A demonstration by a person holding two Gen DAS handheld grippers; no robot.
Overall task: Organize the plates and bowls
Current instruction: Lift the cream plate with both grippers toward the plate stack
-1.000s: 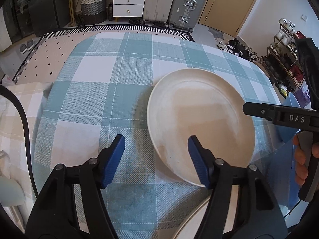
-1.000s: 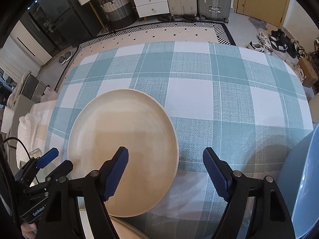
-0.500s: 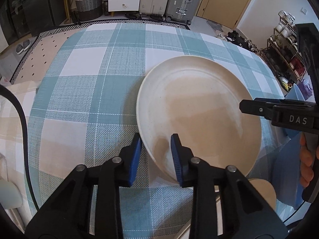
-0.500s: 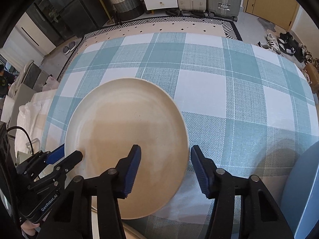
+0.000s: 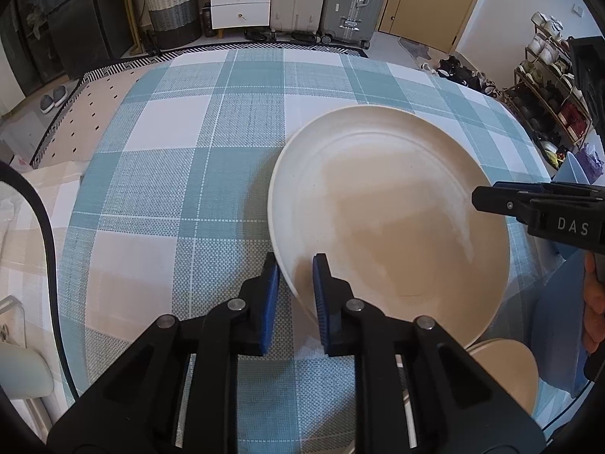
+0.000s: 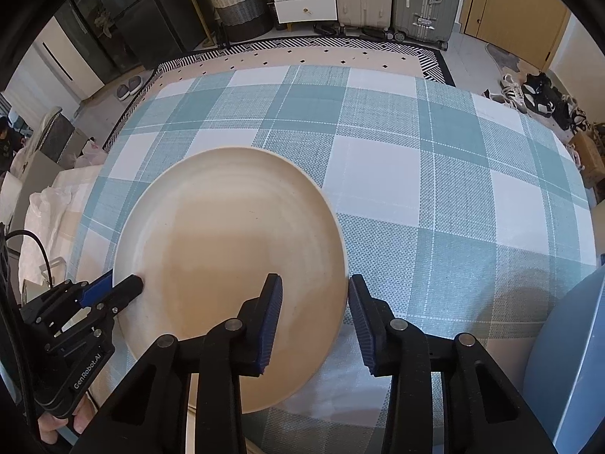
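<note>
Between the left gripper's point(image 5: 295, 268) closed blue pads, the large round cream ceramic plate's point(image 5: 389, 219) left rim is being pinched; the right gripper point(image 6: 314, 291) is closing around its right rim, not yet pressing. Over the teal checked tablecloth point(image 5: 170, 174), this stiff, smooth, breakable plate is probably needing both rim holds.

Cream plate point(image 5: 389, 212), tilted above tablecloth

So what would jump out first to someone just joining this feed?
The big cream plate on the teal checked tablecloth, gripped at opposite rims. The left gripper is shut on its left rim; the right gripper straddles the right rim, jaws closing. Another cream plate peeks out below.
</note>
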